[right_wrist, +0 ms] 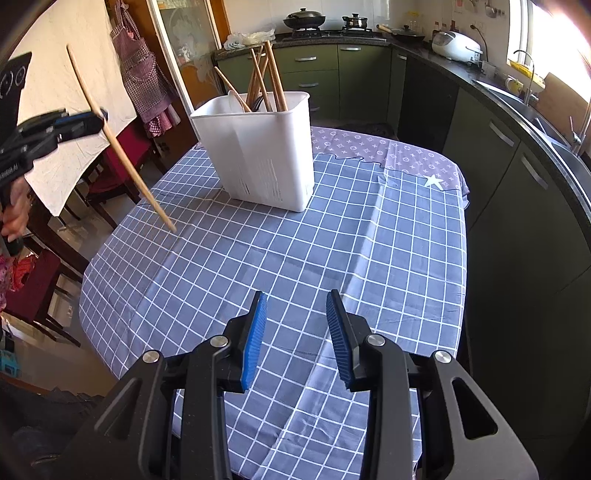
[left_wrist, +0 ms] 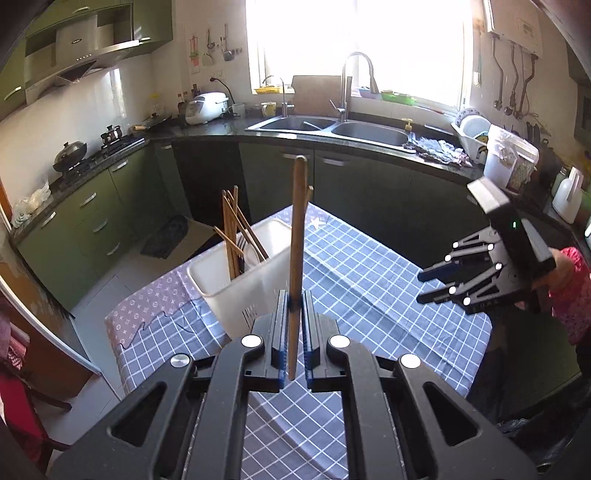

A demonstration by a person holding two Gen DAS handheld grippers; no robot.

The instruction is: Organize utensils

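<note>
My left gripper [left_wrist: 294,306] is shut on a long wooden chopstick [left_wrist: 297,221], which stands nearly upright between the blue pads above the table. In the right wrist view the same left gripper [right_wrist: 99,118] holds the chopstick [right_wrist: 129,162] slanted, its lower tip just over the cloth's left side. A white utensil holder [left_wrist: 236,291] [right_wrist: 258,155] stands on the checked tablecloth [right_wrist: 332,240], beyond and left of the held chopstick. It holds several wooden chopsticks [right_wrist: 273,77], a fork and a white spoon. My right gripper [right_wrist: 295,295] [left_wrist: 421,287] hovers open over the cloth with nothing between its fingers.
Green cabinets and a dark counter with a double sink [left_wrist: 332,127] wrap around the far side of the table. A stove with pots [right_wrist: 325,20] and a rice cooker [right_wrist: 456,44] sit on the counter. Dark wooden chairs [right_wrist: 110,170] stand by the table's left edge.
</note>
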